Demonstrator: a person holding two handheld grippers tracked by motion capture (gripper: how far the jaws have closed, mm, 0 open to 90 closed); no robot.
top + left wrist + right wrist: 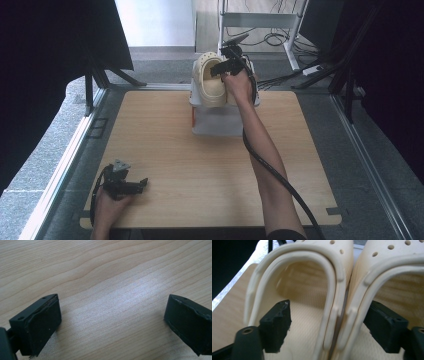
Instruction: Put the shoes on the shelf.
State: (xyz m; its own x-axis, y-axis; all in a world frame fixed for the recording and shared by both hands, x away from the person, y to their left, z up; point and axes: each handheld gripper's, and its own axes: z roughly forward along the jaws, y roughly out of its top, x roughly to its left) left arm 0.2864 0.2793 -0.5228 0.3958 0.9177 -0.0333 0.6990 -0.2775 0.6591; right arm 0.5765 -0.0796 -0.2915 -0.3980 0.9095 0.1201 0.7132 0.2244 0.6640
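Pair of cream clogs at 12 o'clock on table, atop white bin. Right gripper straddling both touching inner walls, jaws parted, pads off the foam, nothing clamped. Left gripper wide open, idle at 7 o'clock. Back out straight, avoid snagging heel straps. No readable brand or lettering.

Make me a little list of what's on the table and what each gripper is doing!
table: wooden table
box: white box at the far side
shoes: two cream clogs side by side on the box
right gripper: one jaw inside each clog, walls between, pads not pressing
left gripper: open, resting low on the near left corner
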